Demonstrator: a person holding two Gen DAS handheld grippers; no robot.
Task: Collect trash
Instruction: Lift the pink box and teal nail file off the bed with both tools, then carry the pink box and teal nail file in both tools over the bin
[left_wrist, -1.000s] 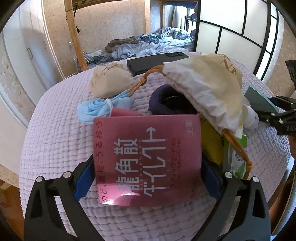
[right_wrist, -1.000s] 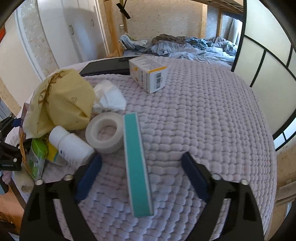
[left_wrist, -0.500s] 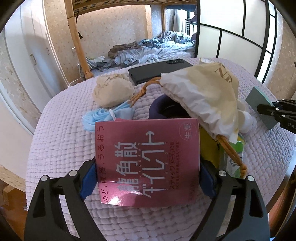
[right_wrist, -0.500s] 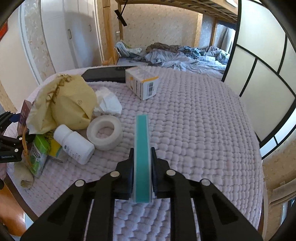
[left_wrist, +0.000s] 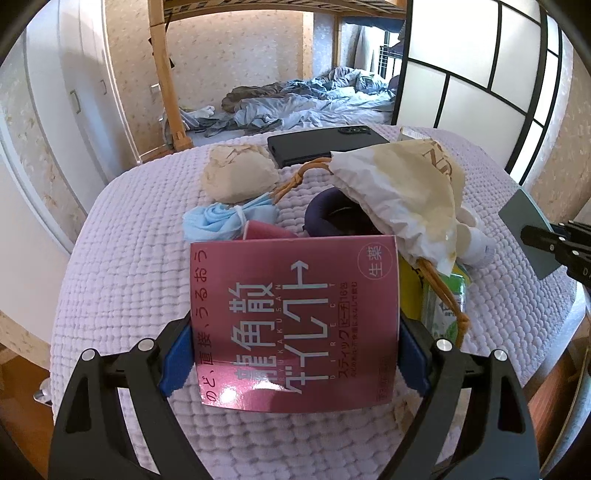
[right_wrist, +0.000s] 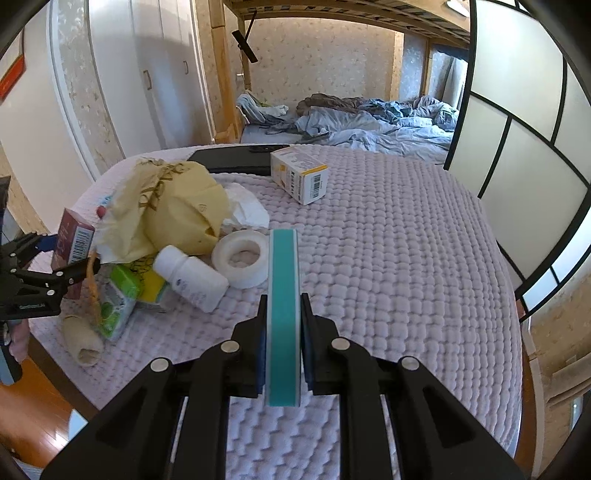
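Observation:
My left gripper (left_wrist: 295, 354) is shut on a pink medicine box (left_wrist: 295, 317) with Japanese print, held above the near edge of the quilted table (left_wrist: 122, 266). My right gripper (right_wrist: 282, 317) is shut on a thin teal box (right_wrist: 283, 306), held on edge above the table; that box also shows in the left wrist view (left_wrist: 528, 229). A basket with an orange handle (left_wrist: 443, 291) holds a crumpled paper bag (left_wrist: 402, 192). A blue face mask (left_wrist: 225, 219) and a crumpled beige paper ball (left_wrist: 236, 173) lie behind the pink box.
A white pill bottle (right_wrist: 190, 277), a tape roll (right_wrist: 243, 258), a green carton (right_wrist: 118, 306), a crumpled tissue (right_wrist: 245, 208) and a white-and-orange box (right_wrist: 301, 177) lie on the table. A black phone (left_wrist: 325, 144) lies at the far edge. A bed is beyond.
My right gripper has shut on the teal box and lifted it on edge. My left gripper has raised the pink box slightly and pulled back.

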